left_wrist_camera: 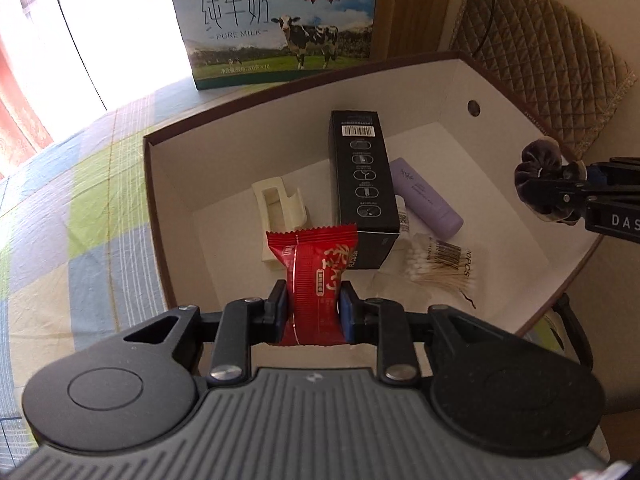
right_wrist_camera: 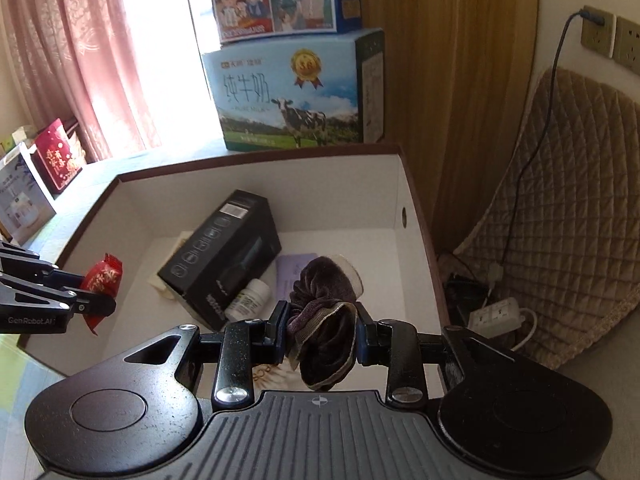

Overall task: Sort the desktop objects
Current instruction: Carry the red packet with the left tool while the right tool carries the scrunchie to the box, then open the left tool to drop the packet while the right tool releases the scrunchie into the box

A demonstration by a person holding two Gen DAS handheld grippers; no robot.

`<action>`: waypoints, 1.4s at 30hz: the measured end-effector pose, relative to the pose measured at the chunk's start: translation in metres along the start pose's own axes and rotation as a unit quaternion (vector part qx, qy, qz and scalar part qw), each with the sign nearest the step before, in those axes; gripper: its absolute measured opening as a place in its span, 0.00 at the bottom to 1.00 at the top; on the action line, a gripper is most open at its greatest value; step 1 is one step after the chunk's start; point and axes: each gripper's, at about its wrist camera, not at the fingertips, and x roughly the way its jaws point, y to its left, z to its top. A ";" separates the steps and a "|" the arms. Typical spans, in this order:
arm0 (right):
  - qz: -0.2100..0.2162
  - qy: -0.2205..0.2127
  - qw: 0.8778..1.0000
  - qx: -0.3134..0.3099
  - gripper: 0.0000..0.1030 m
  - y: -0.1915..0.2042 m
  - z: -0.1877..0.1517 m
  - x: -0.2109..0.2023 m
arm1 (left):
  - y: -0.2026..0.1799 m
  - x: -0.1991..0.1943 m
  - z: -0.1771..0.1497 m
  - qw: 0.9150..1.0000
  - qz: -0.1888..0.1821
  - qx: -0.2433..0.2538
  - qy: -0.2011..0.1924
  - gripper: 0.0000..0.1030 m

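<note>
Storage box [left_wrist_camera: 168, 184] holds black carton [left_wrist_camera: 362, 176], purple tube [left_wrist_camera: 426, 198].

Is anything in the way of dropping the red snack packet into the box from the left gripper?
Nothing visible blocks it. The left gripper holds the red snack packet above the near edge of the open box; the black carton lies farther in.

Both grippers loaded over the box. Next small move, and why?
Probably open the left gripper to drop the red snack packet: it is pinched above the open box, over bare floor near the front wall. The right gripper holds the scrunchie over the box too.
</note>
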 end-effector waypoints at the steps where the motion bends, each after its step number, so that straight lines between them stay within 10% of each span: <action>1: 0.000 0.002 1.000 0.001 0.28 -0.001 0.000 0.002 | -0.001 0.003 0.001 1.000 0.001 0.002 0.003 0.22; 32: -0.029 0.034 0.998 -0.044 0.28 -0.008 0.009 0.036 | 0.008 0.028 0.011 1.000 0.011 0.013 0.021 0.40; 42: -0.011 -0.005 0.999 -0.042 0.73 -0.004 0.006 0.017 | 0.011 0.007 0.007 1.000 0.011 -0.007 0.006 0.69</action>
